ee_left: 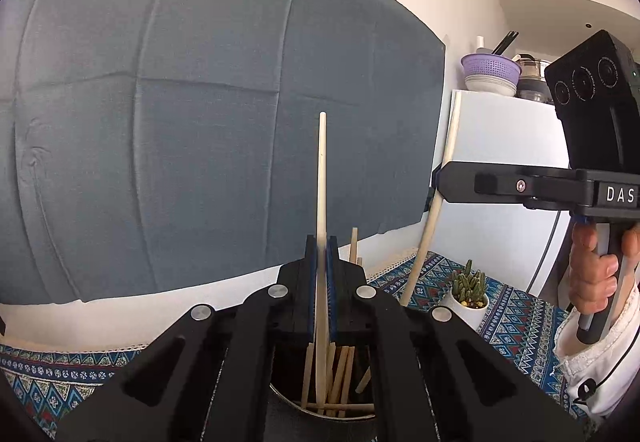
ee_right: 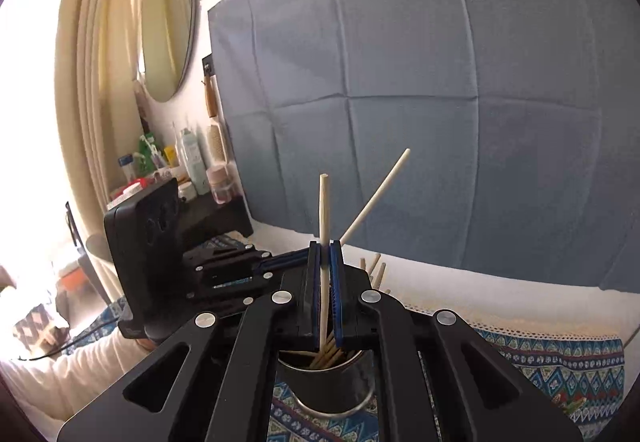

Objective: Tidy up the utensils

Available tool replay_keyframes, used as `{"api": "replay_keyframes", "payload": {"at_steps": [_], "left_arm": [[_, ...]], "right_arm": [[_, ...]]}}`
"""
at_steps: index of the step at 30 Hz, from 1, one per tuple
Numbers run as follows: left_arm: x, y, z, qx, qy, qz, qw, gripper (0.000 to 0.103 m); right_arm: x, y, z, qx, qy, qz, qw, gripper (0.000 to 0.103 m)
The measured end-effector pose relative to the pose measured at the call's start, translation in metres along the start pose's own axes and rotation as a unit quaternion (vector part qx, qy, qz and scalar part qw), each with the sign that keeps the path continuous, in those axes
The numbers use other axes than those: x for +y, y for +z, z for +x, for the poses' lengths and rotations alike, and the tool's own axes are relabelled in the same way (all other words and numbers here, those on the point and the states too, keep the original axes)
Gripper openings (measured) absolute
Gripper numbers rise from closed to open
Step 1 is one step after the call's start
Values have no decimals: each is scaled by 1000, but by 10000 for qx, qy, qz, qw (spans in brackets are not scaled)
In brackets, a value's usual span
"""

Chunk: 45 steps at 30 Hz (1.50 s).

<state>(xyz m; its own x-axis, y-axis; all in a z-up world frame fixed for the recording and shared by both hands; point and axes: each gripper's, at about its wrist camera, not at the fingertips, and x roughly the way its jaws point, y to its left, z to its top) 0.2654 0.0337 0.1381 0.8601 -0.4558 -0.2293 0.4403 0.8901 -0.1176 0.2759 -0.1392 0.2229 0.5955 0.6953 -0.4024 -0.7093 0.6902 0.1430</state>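
Left claw [ee_left: 321, 242]: clamped on a pale chopstick [ee_left: 322, 169], held upright above the metal holder [ee_left: 320, 412].
Right claw [ee_right: 325, 246]: clamped on a second chopstick [ee_right: 324, 209], also upright.
Metal holder: stood on the patterned cloth [ee_right: 560, 366] of the bench, several chopsticks inside.

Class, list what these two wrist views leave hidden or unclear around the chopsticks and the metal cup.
- Left wrist view: round metal cup mostly hidden by the left gripper.
- Right wrist view: cup base cut off by the right gripper.
- Both views: the held pale wooden chopsticks' lower tips hidden.
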Motion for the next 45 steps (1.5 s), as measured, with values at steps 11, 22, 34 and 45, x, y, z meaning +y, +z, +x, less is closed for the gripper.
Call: {"api": "replay_keyframes", "payload": {"at_steps": [11,22,34,45], "left_arm": [[6,-18,-5,91,-270,-262,9993,5],[1,-7,-39,24,21,-203,9998,31],[-19,3,-108,-284,626,-162,9975,88],[-49,-21,-164,-213,1098,-20,9937,97]], "right_arm": [[-6,-11,11,175,-100,99,9997,7],[2,-7,-17,-25,-269,111,9996,17],[53,-8,-78,-812,-1321,-433,9870,79],[90,-41,-113,-934,-1268,-258,9872,88]]}}
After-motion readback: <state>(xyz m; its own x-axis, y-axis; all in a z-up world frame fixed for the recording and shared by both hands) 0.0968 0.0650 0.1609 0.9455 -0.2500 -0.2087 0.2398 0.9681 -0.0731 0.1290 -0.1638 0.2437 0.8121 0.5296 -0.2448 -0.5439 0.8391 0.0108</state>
